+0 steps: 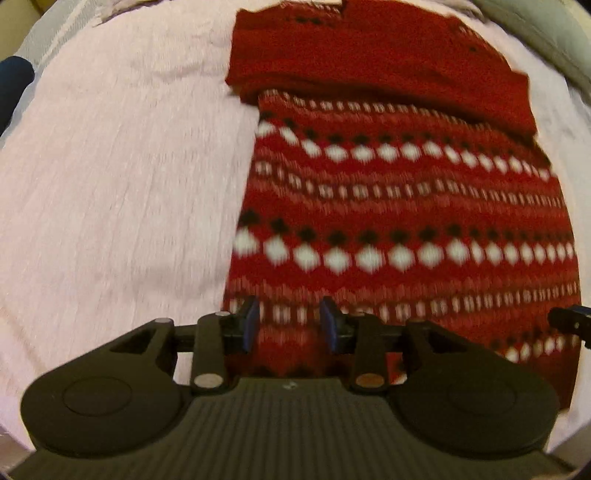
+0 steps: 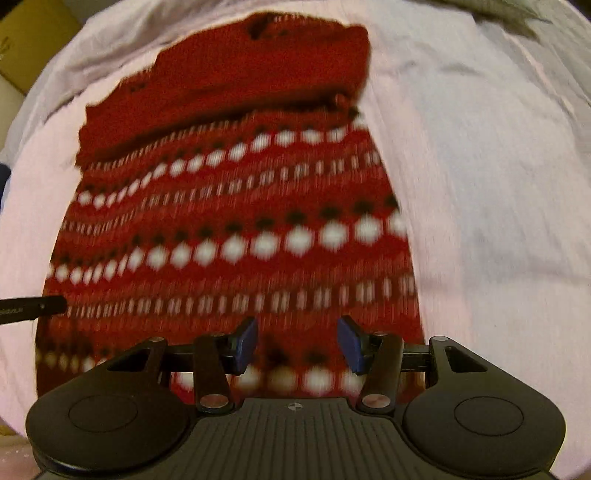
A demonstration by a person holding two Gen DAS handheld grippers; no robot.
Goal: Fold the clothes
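Note:
A red knitted sweater (image 1: 388, 192) with rows of white diamonds and black dots lies flat on a pale pink bedspread (image 1: 110, 184). Its far part is plain red and folded over the patterned body. My left gripper (image 1: 290, 325) hovers open over the sweater's near left edge, nothing between its blue pads. In the right wrist view the same sweater (image 2: 229, 221) fills the centre-left, and my right gripper (image 2: 297, 343) stands open above its near right part, holding nothing. The tip of the other gripper shows at the right edge of the left view (image 1: 570, 321) and the left edge of the right view (image 2: 33, 306).
The pink bedspread (image 2: 480, 184) spreads wide to the left and right of the sweater. A grey-green pillow (image 1: 535, 33) lies at the far right corner. A dark blue object (image 1: 14, 85) sits at the far left edge, and a cardboard box (image 2: 29, 44) beyond the bed.

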